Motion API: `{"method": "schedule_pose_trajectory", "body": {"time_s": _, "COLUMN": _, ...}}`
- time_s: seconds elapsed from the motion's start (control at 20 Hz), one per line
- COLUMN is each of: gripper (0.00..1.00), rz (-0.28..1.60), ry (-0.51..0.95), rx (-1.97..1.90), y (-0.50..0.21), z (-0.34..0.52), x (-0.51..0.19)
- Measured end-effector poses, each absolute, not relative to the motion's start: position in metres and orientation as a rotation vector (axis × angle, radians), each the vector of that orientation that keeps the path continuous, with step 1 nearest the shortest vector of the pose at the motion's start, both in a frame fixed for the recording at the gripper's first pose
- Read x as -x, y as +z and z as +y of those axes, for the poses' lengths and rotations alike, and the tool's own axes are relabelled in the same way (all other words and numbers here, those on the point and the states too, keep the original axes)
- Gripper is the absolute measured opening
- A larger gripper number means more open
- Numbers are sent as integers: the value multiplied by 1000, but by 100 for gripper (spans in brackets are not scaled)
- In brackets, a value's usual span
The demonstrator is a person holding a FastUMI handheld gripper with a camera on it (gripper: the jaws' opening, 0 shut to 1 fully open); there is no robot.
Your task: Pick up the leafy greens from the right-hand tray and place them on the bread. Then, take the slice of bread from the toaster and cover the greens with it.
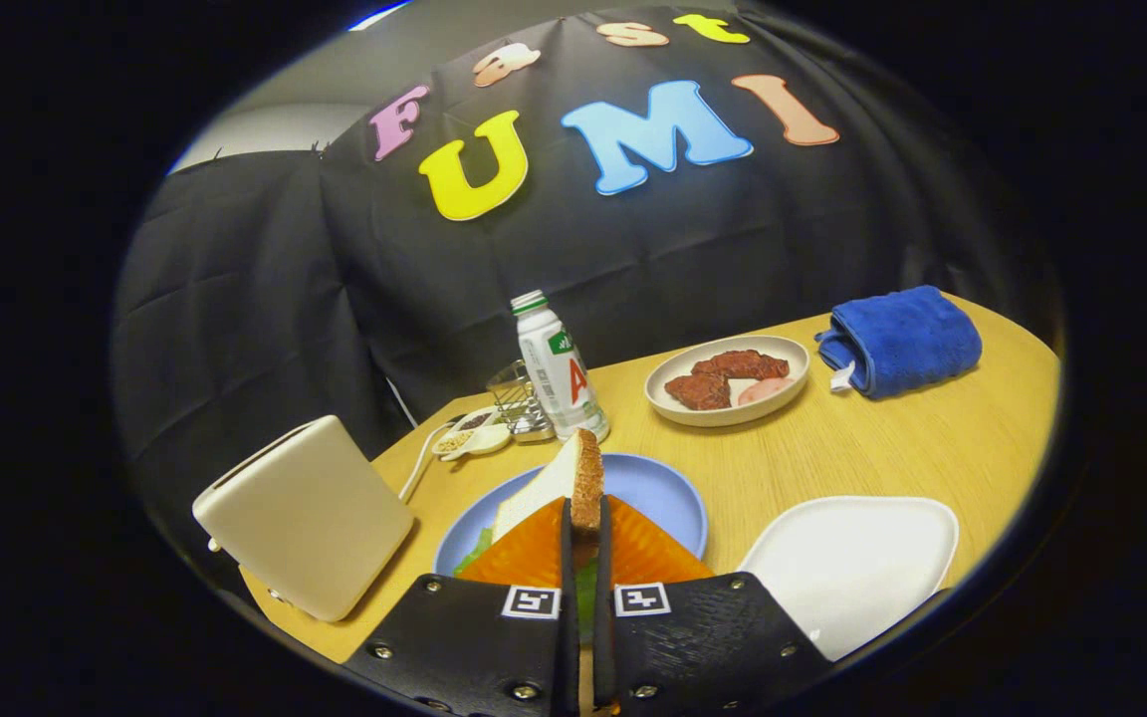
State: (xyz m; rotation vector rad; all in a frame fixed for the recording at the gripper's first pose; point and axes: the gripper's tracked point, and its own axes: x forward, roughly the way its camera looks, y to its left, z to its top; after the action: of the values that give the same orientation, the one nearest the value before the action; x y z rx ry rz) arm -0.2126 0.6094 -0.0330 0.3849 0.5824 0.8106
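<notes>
The tongs [583, 523] are clamped on the crust edge of the bread slice [566, 483], held upright over the blue plate [668, 498] and its greens [479, 550]; it looks light, soft and crumbly, so a gentle pinch near the firmer crust seems wisest.

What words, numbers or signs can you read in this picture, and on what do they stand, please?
Bottle label: too small and turned away to read whole.
Square markers on the gripper: coded patterns, no words.
The jaws are shut on the bread slice.
</notes>
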Motion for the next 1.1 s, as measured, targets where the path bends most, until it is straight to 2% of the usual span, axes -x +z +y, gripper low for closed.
{"method": "schedule_pose_trajectory", "body": {"time_s": 0.35, "gripper": 6, "rz": 632, "ry": 794, "rx": -410, "y": -51, "z": 607, "x": 210}}
{"method": "schedule_pose_trajectory", "body": {"time_s": 0.9, "gripper": 8, "rz": 429, "ry": 730, "rx": -42, "y": -42, "z": 608, "x": 213}}
{"method": "schedule_pose_trajectory", "body": {"time_s": 0.95, "gripper": 15, "rz": 435, "ry": 731, "rx": -54, "y": -42, "z": 609, "x": 214}}
{"method": "schedule_pose_trajectory", "body": {"time_s": 1.0, "gripper": 16, "rz": 442, "ry": 714, "rx": -58, "y": -44, "z": 606, "x": 212}}
{"method": "schedule_pose_trajectory", "body": {"time_s": 1.05, "gripper": 21, "rz": 451, "ry": 727, "rx": -65, "y": -43, "z": 606, "x": 214}}
{"method": "schedule_pose_trajectory", "body": {"time_s": 1.1, "gripper": 34, "rz": 450, "ry": 729, "rx": -62, "y": -42, "z": 606, "x": 214}}
